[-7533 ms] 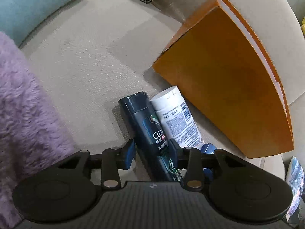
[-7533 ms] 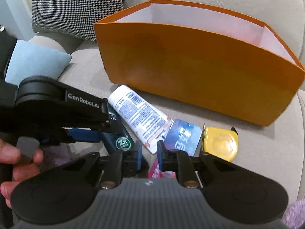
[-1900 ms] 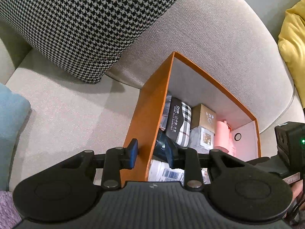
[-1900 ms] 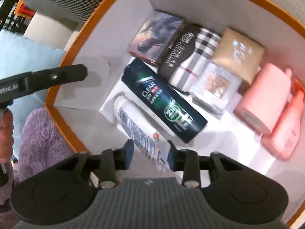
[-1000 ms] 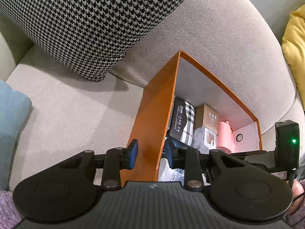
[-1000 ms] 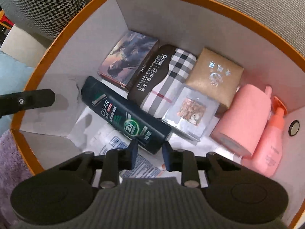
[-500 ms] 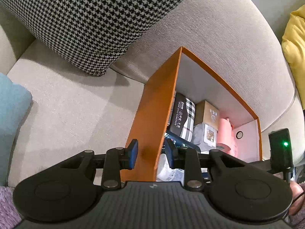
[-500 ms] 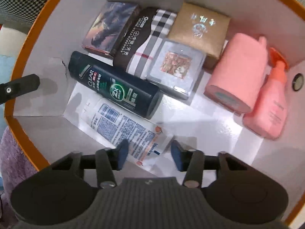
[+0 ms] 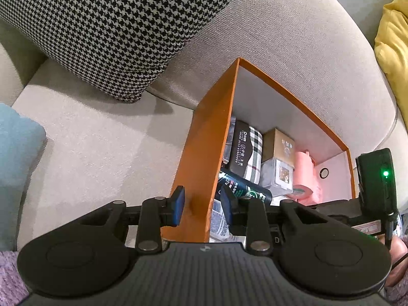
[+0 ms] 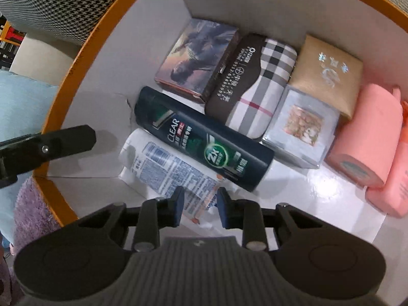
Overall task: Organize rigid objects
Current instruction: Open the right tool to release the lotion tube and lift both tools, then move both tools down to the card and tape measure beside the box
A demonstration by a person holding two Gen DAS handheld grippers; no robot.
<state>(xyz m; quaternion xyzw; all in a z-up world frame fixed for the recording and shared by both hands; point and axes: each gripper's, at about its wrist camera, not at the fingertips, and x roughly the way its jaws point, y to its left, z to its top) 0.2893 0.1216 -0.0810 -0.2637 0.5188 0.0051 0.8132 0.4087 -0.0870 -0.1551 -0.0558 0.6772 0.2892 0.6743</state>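
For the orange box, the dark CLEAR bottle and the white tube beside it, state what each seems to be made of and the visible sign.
Orange box: probably stiff paperboard, matte orange outside, white inside; thin folded walls and a small tear.
CLEAR bottle: likely hard plastic, glossy; soft highlights on a printed label.
White tube: seemingly soft plastic; its surface is creased near the wide end.

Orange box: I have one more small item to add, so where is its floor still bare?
Bare floor lies between the dark shampoo bottle, the clear case and the pink bottles. The back row and left end are packed.
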